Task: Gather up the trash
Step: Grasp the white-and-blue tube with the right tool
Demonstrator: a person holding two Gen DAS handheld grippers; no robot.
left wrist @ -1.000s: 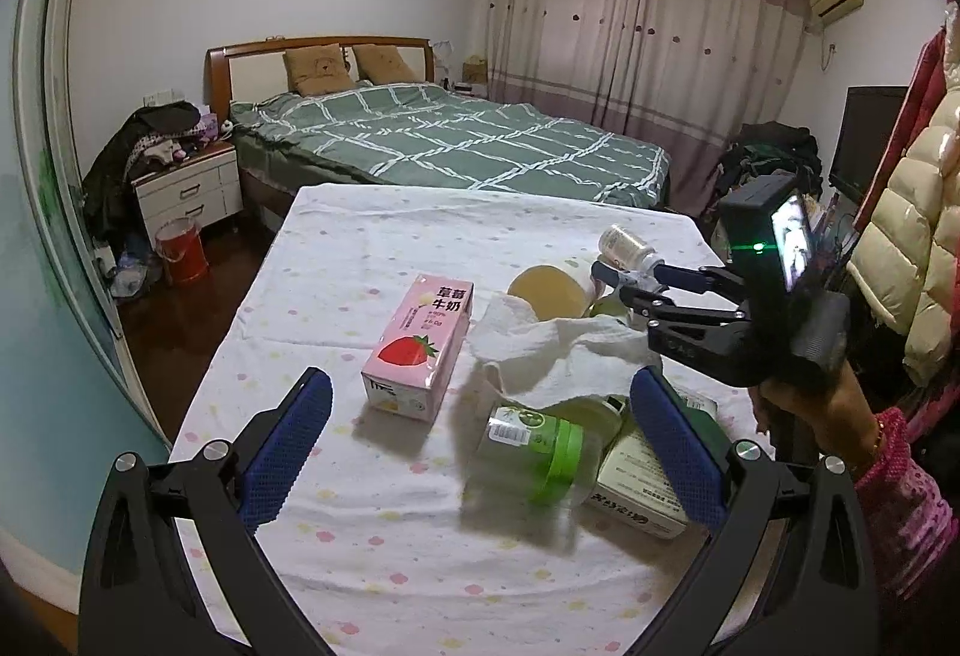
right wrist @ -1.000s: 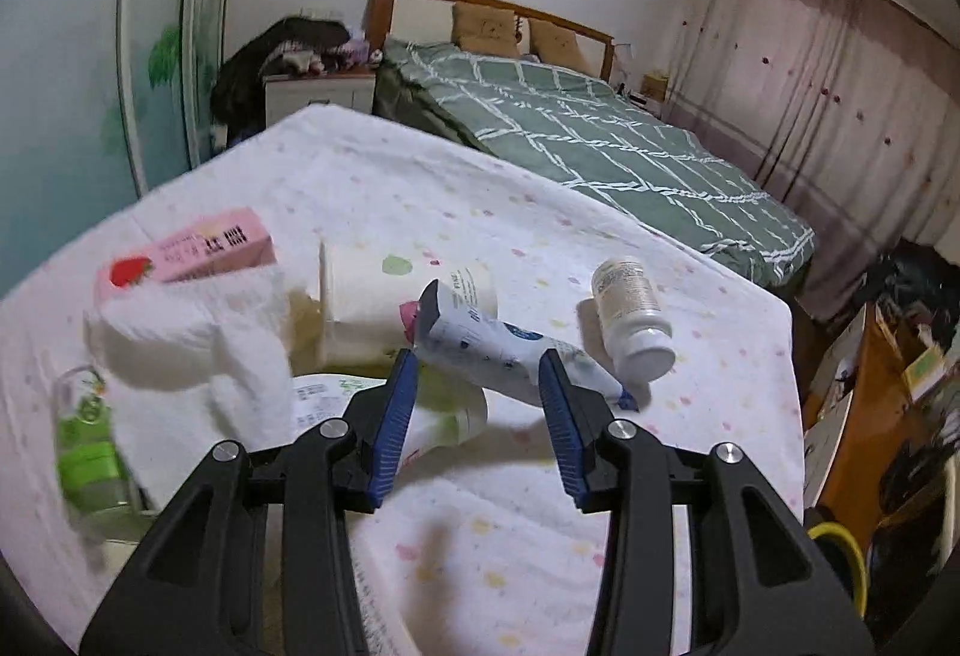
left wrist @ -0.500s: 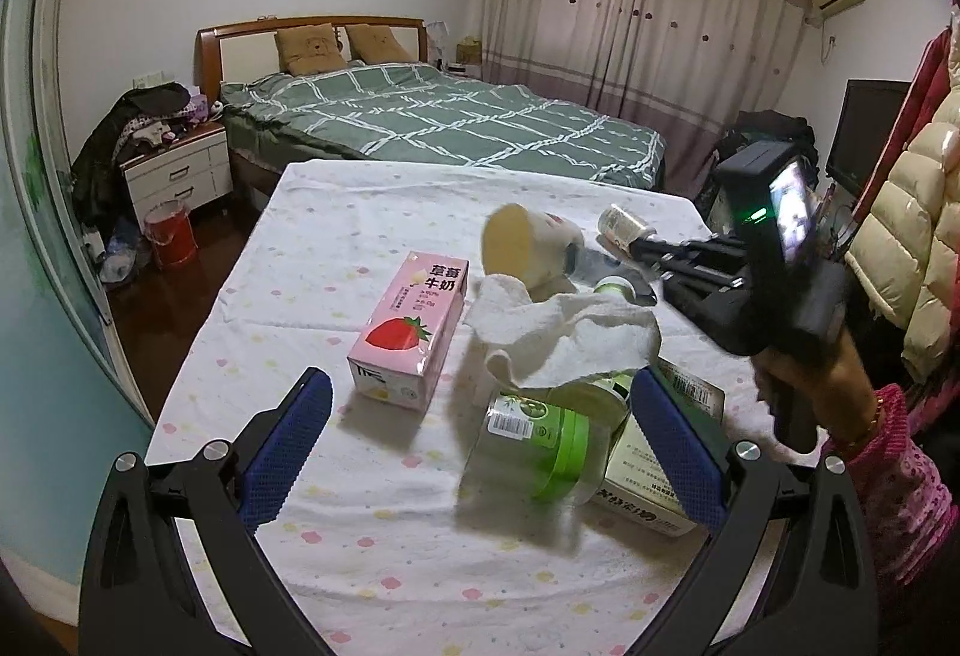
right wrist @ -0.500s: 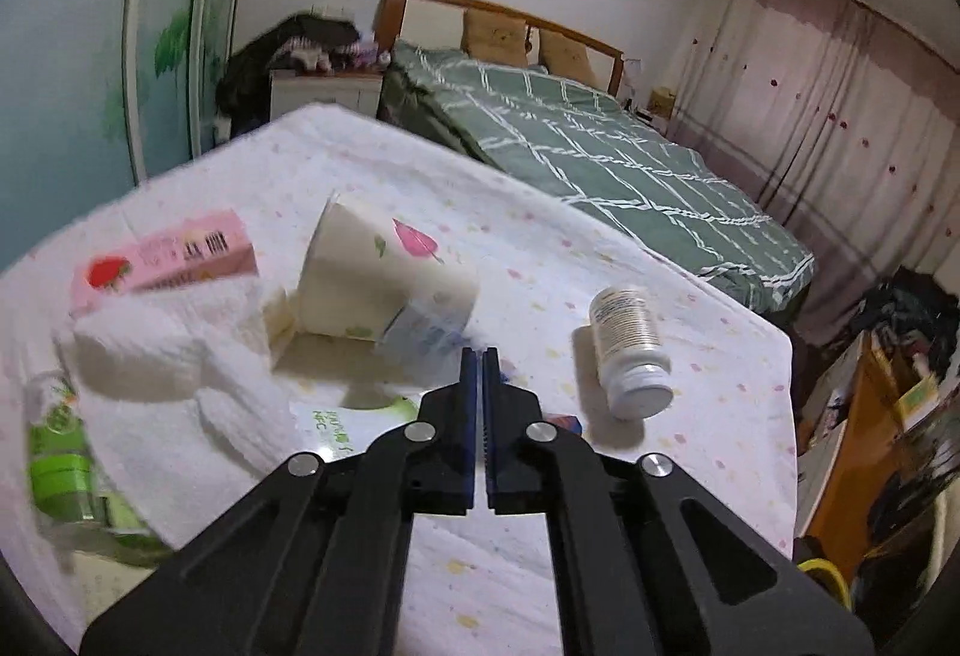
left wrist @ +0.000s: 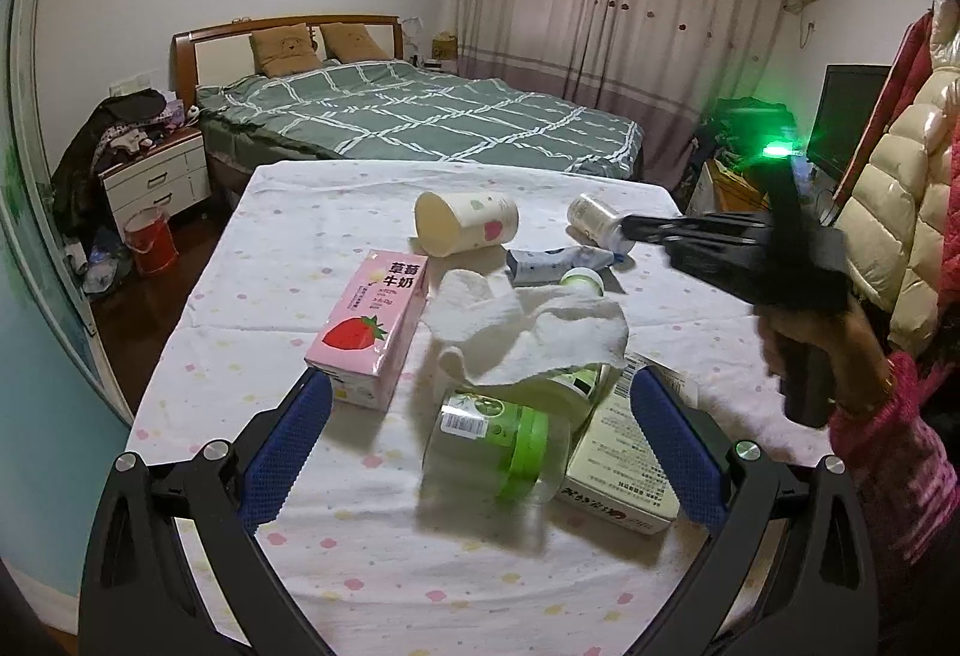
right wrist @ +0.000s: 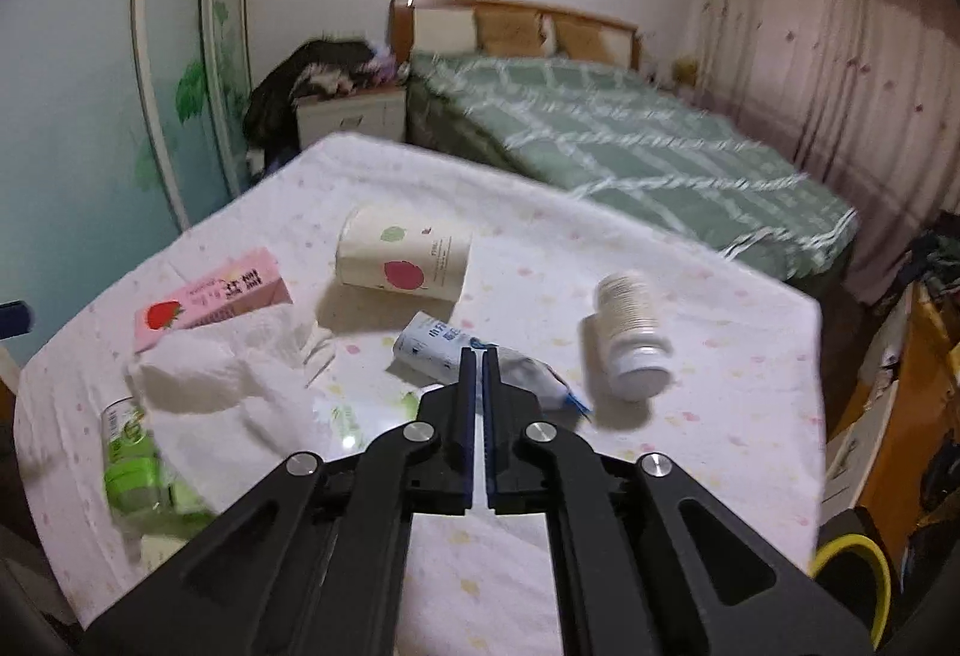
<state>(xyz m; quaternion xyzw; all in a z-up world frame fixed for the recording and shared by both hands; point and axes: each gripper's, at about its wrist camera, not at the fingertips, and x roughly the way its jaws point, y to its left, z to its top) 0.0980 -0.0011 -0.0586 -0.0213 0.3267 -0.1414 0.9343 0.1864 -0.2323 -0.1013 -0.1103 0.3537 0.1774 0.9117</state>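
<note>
Trash lies on a table with a dotted white cloth [left wrist: 300, 506]: a pink strawberry milk carton [left wrist: 372, 326], a crumpled white tissue [left wrist: 534, 332], a clear bottle with a green cap [left wrist: 498, 452], a flat box [left wrist: 624, 452], a paper cup on its side [left wrist: 465, 221], a squeezed tube [left wrist: 558, 260] and a white pill bottle [left wrist: 591, 218]. My left gripper [left wrist: 477, 434] is open above the green-capped bottle. My right gripper [right wrist: 477, 362] is shut and empty, raised over the tube [right wrist: 438, 347], with the pill bottle [right wrist: 630, 335] to its right.
A bed with a green checked cover [left wrist: 420, 116] stands behind the table. A nightstand with clothes [left wrist: 150, 176] and a red bucket [left wrist: 150, 239] are at the left. Coats hang at the right [left wrist: 900, 212]. A yellow-rimmed bin [right wrist: 852, 578] shows at lower right.
My right gripper closed from open, lifted the tube and cup briefly, and has pulled back; the cup rolled farther back and the tube lies on the cloth. My left gripper stayed open.
</note>
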